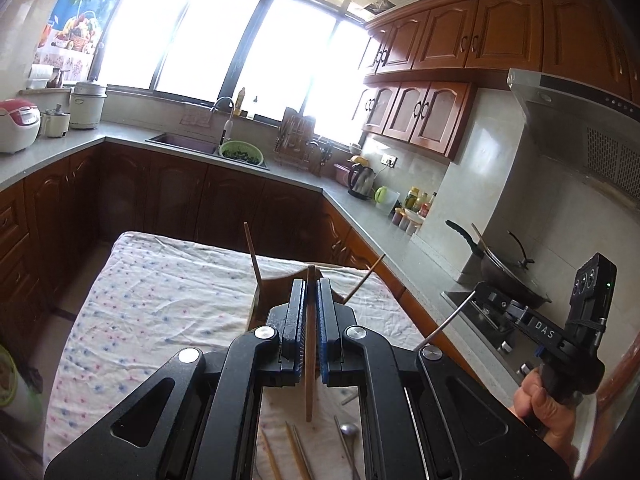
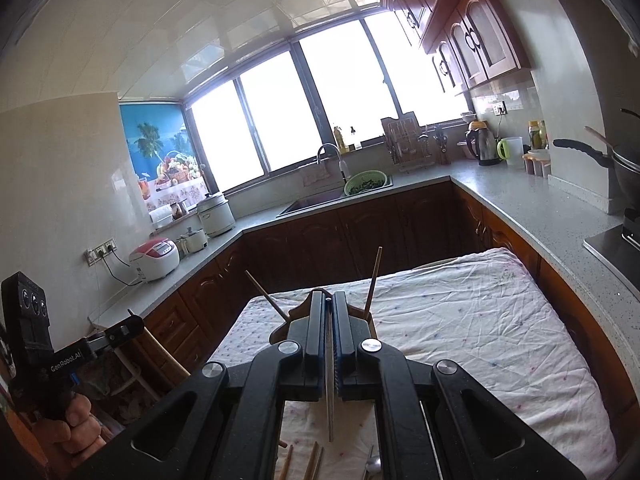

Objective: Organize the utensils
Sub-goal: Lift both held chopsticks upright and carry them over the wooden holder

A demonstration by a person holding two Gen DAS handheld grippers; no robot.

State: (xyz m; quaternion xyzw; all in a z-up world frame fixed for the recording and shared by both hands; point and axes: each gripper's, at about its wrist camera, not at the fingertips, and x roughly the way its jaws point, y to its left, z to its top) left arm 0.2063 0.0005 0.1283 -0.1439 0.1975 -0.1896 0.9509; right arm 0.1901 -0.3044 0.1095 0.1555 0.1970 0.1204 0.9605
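A wooden chopstick [image 1: 310, 344] is pinched between the narrowed fingers of the left gripper [image 1: 311, 280], its lower end hanging free above the cloth-covered desk [image 1: 160, 300]. A thin metal chopstick [image 2: 330, 380] is clamped in the same way by the right gripper [image 2: 329, 294]. Just beyond both grippers, at 12 o'clock, a brown wooden holder [image 2: 298, 314] is seen on the desk, largely hidden by the fingers; two wooden sticks [image 2: 267, 296] lean out of it, toward 11 and 1 o'clock. At 6 o'clock, beneath the grippers, loose wooden chopsticks [image 1: 296, 452] and a metal spoon [image 1: 349, 430] lie on the cloth.

The desk is ringed by a grey counter [image 1: 168, 136] with a sink [image 2: 316, 202], a green colander [image 1: 241, 152], a kettle [image 1: 362, 181] and a rice cooker [image 2: 154, 258].

Only in the left wrist view are the range hood [image 1: 576, 120] and the right gripper's housing, held in a hand [image 1: 540, 404] at 4 o'clock, shown. Only in the right wrist view is the other hand [image 2: 76, 416] seen, at 8 o'clock.
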